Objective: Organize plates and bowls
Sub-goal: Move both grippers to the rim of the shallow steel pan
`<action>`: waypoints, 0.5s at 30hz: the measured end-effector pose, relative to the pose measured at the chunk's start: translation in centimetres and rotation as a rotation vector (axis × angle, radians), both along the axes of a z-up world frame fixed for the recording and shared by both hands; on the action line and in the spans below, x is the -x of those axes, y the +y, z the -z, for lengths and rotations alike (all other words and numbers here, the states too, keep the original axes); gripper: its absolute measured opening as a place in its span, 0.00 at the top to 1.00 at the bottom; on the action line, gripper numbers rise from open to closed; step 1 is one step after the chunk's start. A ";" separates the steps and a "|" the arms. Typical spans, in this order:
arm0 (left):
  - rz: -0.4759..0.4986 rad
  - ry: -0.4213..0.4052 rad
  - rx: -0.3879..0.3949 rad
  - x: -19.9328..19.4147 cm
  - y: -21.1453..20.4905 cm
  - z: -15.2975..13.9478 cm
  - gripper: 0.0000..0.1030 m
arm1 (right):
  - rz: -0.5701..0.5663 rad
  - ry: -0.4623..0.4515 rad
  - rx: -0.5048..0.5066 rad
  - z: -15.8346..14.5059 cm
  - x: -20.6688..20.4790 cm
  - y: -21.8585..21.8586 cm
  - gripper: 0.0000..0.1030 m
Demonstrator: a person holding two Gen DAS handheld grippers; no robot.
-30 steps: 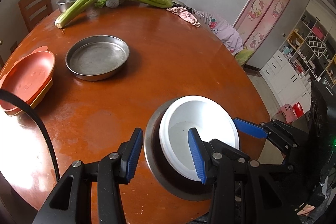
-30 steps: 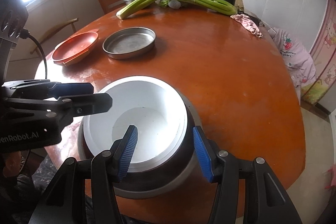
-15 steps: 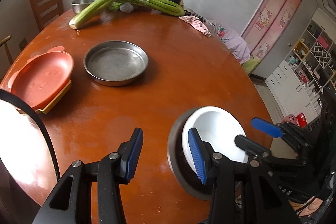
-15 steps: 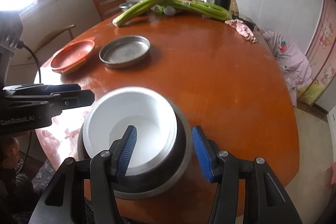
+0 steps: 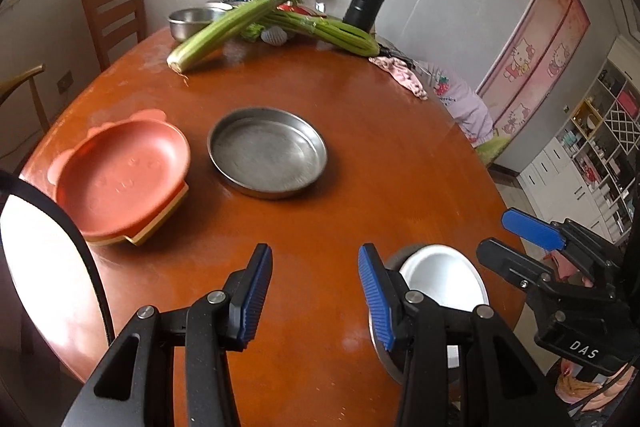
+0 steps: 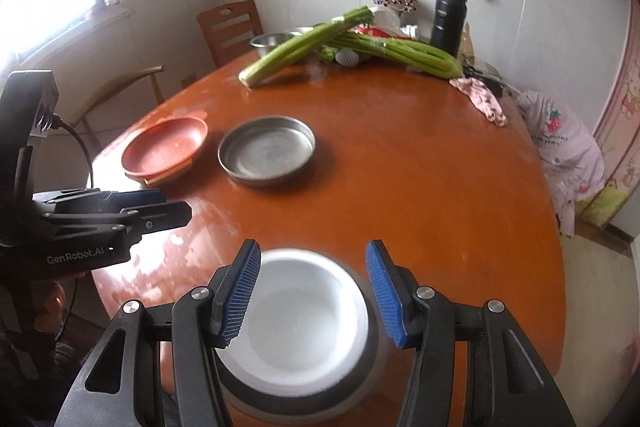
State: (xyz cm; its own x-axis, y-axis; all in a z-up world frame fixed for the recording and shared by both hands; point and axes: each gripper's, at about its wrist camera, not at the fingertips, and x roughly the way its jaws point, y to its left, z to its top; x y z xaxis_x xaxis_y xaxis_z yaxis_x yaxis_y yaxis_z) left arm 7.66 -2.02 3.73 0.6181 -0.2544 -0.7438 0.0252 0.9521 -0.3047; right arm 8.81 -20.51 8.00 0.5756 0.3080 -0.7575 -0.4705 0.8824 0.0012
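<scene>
On the round table (image 5: 400, 163), a red plate (image 5: 120, 179) hides all but an edge of whatever is stacked under it, and beside it to the right lies a steel pan (image 5: 267, 153). The left gripper (image 5: 316, 291) is spread wide over bare wood, holding nothing. Its right finger covers part of the white bowl (image 6: 298, 319), which is nested in a steel bowl (image 6: 370, 347) at the near edge; both look blurred, between the open, empty right gripper (image 6: 312, 293) fingers, contact unclear.

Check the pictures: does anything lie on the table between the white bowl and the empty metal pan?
Nothing visible does. Between the white bowl and the metal pan there is only bare table. The orange plates sit left of that path.
</scene>
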 end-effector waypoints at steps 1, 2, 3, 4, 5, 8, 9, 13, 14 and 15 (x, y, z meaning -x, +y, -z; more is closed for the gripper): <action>-0.002 -0.005 -0.002 -0.2 0.3 -0.3 0.57 | -0.007 0.006 -0.006 -0.3 -0.3 0.4 0.45; -0.004 -0.009 -0.004 -0.4 0.7 -0.5 0.57 | -0.016 0.010 -0.014 -0.5 -0.7 0.8 0.45; -0.006 -0.012 -0.006 -0.6 0.9 -0.7 0.57 | -0.022 0.010 -0.017 -0.8 -0.9 1.2 0.45; -0.010 -0.017 -0.012 -0.9 1.2 -1.0 0.57 | -0.024 0.006 -0.013 -1.0 -1.1 1.6 0.45; -0.013 -0.026 -0.015 -1.2 1.6 -1.4 0.56 | -0.029 -0.002 -0.010 -1.4 -1.4 2.2 0.45; -0.024 -0.037 -0.020 -2.1 2.8 -2.0 0.56 | -0.042 -0.004 -0.017 -2.1 -2.3 3.4 0.45; -0.027 -0.037 -0.023 -2.4 3.1 -2.2 0.56 | -0.046 -0.006 -0.022 -2.4 -2.7 3.8 0.45; -0.036 -0.039 -0.043 -4.2 4.5 -2.9 0.56 | -0.044 -0.010 -0.018 -3.3 -4.5 5.3 0.45; -0.035 -0.038 -0.047 -4.6 4.7 -3.0 0.56 | -0.039 -0.013 -0.011 -3.5 -5.1 5.9 0.45; -0.038 -0.037 -0.051 -5.1 5.0 -3.1 0.56 | -0.040 -0.017 -0.006 -3.7 -5.4 6.2 0.45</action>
State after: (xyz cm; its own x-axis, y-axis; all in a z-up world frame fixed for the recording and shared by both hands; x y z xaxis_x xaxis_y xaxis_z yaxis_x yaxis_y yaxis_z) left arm 12.72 3.00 6.83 0.6540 -0.1926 -0.7316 -0.0005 0.9670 -0.2550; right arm 14.16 -14.28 11.67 0.5757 0.3349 -0.7459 -0.5051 0.8631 -0.0023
